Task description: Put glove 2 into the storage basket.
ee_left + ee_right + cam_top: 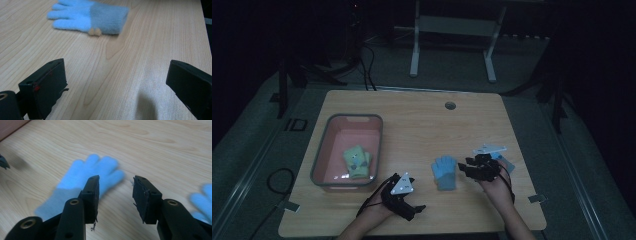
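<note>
- The right gripper [115, 195] is seen partly open in the right gripper view, a clear gap standing between its two black jaws; nothing is gripped between them.
- Bare wood of the table [155, 147] shows through that gap, and the blue glove [85, 176] lies flat beyond and partly behind the jaw at the left of that view; whether that jaw touches the glove cannot be told.
- The left gripper [115, 82] is held wide open in the left gripper view, its jaws far apart with nothing but tabletop between them.
- In the high view the blue glove [445, 171] is found on the table between the two grippers, just beside the right gripper [468, 167] and apart from the left gripper [414, 209].
- A second blue glove [202, 201] is cut off by the right edge of the right gripper view; in the high view it is largely hidden behind the right gripper.
- A pink bin [321, 165] with a grey rim stands at the left of the table, with green gloves [356, 160] lying in it; the dim light leaves their details hard to make out.
- The right gripper view is blurred, so the glove's edges are soft.
</note>
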Motion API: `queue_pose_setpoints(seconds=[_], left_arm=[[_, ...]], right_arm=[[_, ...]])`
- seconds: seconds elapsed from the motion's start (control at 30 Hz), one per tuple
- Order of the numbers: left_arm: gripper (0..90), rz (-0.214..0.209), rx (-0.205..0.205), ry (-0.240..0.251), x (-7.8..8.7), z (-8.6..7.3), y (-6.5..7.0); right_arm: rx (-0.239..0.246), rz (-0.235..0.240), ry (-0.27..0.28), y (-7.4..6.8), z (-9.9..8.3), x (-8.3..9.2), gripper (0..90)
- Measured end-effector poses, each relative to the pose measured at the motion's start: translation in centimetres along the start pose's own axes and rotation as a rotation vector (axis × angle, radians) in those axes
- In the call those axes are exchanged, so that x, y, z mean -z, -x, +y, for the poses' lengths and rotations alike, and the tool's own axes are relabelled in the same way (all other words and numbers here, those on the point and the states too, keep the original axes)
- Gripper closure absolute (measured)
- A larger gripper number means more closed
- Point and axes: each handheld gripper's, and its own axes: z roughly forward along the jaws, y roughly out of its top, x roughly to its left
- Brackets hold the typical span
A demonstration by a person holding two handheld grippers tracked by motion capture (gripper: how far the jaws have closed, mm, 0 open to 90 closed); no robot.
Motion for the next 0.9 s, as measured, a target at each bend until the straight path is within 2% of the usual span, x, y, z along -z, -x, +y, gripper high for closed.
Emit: queue_pose_setpoints(seconds=[0.23, 0.43, 0.47, 0.63, 0.9], left_arm=[[3.5, 0.0, -0.001, -0.006, -0.1, 0.0, 0.0], [3.4, -0.001, 0.001, -0.007, -0.1, -0.1, 0.0], [3.5, -0.001, 0.001, -0.007, -0.1, -0.1, 0.0], [3.5, -0.002, -0.006, -0.013, -0.1, -0.1, 0.1], [3.5, -0.005, -0.006, -0.016, -0.2, -0.1, 0.1]], right_arm=[[0.022, -0.018, 0.026, 2.9, -0.6, 1.8, 58.4], [0.013, -0.018, 0.034, 5.0, -1.1, 3.0, 58.9], [0.013, -0.018, 0.034, 5.0, -1.1, 3.0, 58.9], [0.003, -0.014, 0.038, 6.9, -1.7, 3.6, 59.4], [0.025, 0.014, 0.016, 10.1, -2.6, 3.6, 60.4]])
